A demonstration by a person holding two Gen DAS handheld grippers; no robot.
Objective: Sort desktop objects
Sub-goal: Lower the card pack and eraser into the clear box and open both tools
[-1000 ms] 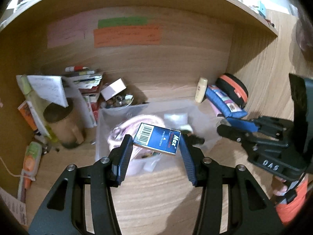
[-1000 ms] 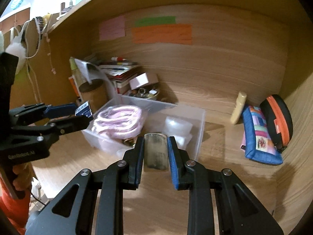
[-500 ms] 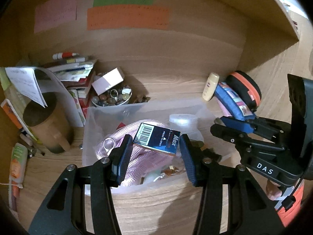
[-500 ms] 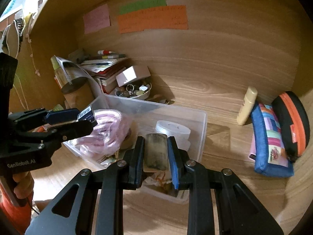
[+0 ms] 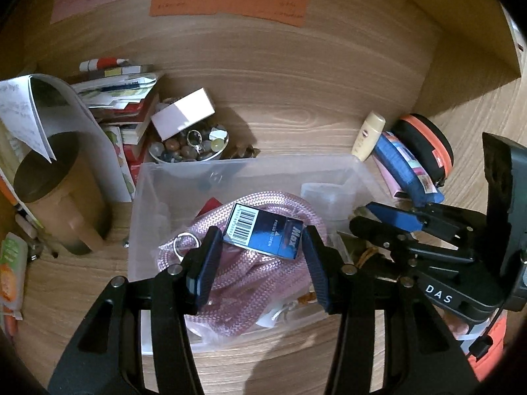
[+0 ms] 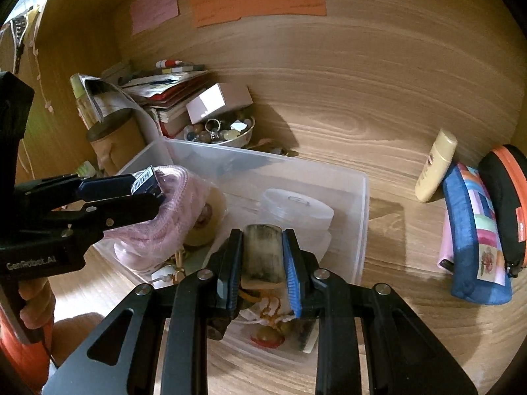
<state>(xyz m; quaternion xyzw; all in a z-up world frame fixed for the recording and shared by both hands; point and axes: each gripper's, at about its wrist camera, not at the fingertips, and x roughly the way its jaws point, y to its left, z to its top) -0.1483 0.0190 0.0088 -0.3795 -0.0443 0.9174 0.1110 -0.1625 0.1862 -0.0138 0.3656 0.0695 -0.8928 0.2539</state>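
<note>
My left gripper [image 5: 260,240] is shut on a dark blue staple box [image 5: 263,230] with a barcode and "Max" on it, and holds it above the clear plastic bin [image 5: 230,168]. The box also shows in the right wrist view [image 6: 145,181]. My right gripper [image 6: 262,250] is shut on a flat grey-green bar [image 6: 263,256] over the bin's [image 6: 359,197] near right part. Inside the bin lie a coiled pink rope [image 5: 250,283], a round clear lid [image 6: 296,204], a tape roll [image 6: 207,217] and small odds and ends.
A bowl of beads and rings [image 5: 191,148] and a white box [image 5: 182,112] stand behind the bin, beside stacked books [image 5: 122,98] and a brown mug [image 5: 49,191]. A cream tube [image 6: 434,164], a blue pouch [image 6: 474,240] and a black-orange case [image 6: 507,204] lie on the right.
Both grippers have moved forward and lower over the bin, each still holding its object. The bin and its contents now fill more of both views.
</note>
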